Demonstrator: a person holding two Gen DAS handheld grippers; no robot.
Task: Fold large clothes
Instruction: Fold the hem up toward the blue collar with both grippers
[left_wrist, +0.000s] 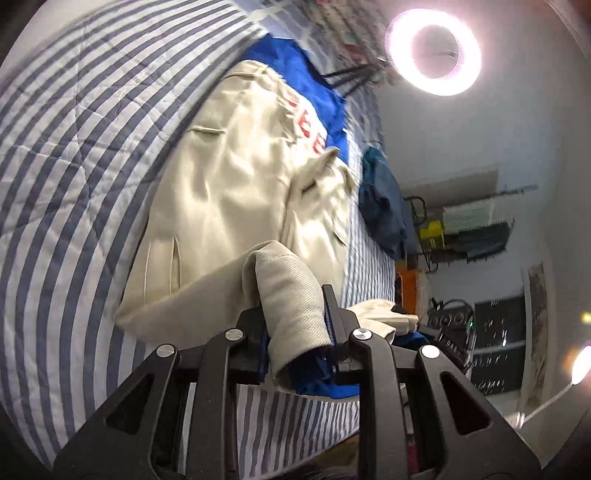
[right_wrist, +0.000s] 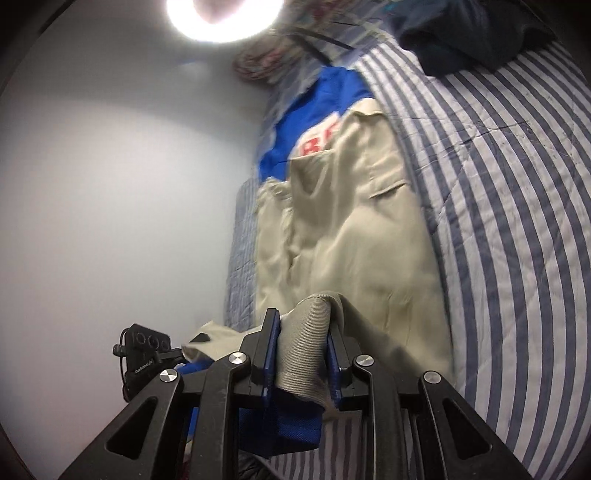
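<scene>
Left wrist view: left gripper (left_wrist: 295, 317) fingers clamped on a bunched hem of the beige-and-blue jacket (left_wrist: 229, 192), which lies lengthwise ahead on the striped bed (left_wrist: 74, 155). Right wrist view: right gripper (right_wrist: 301, 339) likewise clamped on the same hem; collar end farthest.

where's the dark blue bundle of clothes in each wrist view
Left wrist: the dark blue bundle sits right of centre, on the striped bedspread just past the beige jacket.
Right wrist: the bundle is in the top right corner, partly cut off.
Shared landmark: the red lettering on the jacket's blue panel.
</scene>
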